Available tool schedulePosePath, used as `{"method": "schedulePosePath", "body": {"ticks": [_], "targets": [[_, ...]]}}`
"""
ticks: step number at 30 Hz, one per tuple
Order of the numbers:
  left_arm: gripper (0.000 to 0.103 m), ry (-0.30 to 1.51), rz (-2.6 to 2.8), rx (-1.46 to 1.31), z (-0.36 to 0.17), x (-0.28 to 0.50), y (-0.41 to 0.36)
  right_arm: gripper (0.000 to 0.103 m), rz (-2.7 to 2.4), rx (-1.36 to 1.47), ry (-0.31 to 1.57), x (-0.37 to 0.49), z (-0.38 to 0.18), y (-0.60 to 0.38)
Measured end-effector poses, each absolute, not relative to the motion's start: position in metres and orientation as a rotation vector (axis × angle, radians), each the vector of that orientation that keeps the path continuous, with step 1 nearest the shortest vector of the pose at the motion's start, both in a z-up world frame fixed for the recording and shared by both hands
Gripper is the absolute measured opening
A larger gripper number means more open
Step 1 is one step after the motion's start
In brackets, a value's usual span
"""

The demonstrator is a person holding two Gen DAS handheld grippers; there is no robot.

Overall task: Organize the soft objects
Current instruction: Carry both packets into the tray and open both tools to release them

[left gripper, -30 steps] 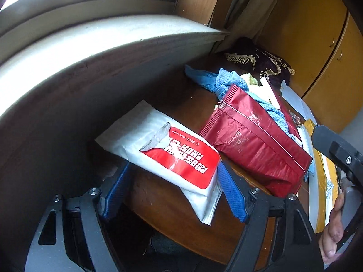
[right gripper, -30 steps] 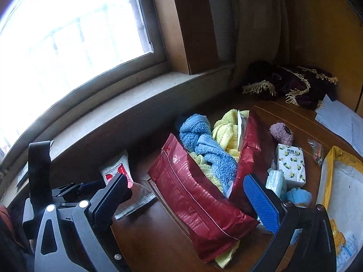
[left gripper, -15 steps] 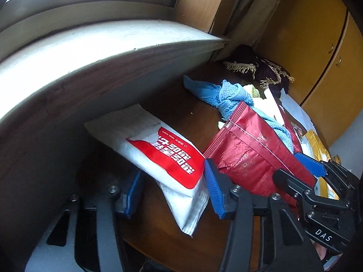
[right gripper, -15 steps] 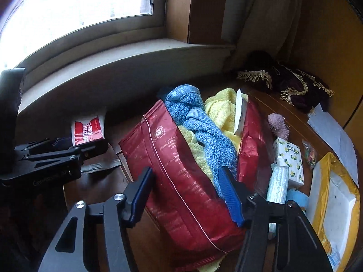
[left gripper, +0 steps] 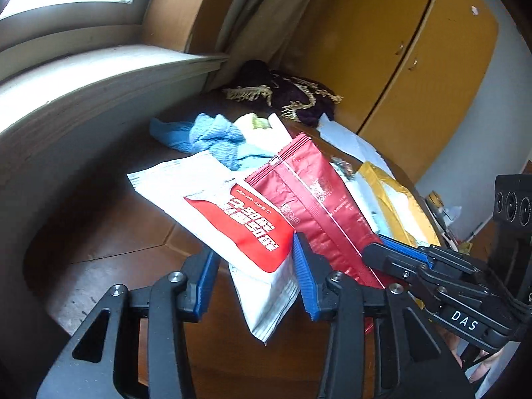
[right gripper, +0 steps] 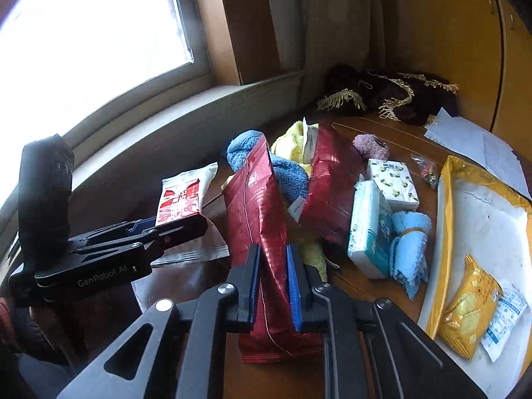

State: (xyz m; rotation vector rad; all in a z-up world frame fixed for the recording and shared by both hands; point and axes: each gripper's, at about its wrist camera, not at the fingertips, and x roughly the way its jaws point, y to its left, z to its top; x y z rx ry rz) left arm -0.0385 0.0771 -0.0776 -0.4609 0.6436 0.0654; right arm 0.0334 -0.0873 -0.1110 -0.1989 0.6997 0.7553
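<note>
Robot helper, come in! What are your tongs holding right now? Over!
Left tongs shut on white-and-red packet. Right tongs shut on red bag. Towels sticking out of bag. Nothing blocking.

- A bright, overexposed window (right gripper: 83, 33) with a pale frame fills the upper left, throwing daylight in.
- A broad grey-white stone windowsill (left gripper: 83, 79) runs below it.
- A brown wooden panel (right gripper: 246, 23) and a beige curtain (right gripper: 339, 23) stand beside the window.
- Mustard-yellow wooden cupboard doors (left gripper: 432, 60) line the far side.
- The dark brown wooden tabletop (left gripper: 109, 226) sits against the sill.
</note>
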Motion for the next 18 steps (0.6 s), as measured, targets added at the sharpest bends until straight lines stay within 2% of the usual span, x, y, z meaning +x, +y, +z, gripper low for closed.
{"method": "schedulePosePath", "body": {"ticks": [18], "targets": [[0.041,0.544,-0.224,-0.427,-0.042,-0.002,0.003,0.013,0.638,0.222,0.524,0.036,-0.07,-0.223]]}}
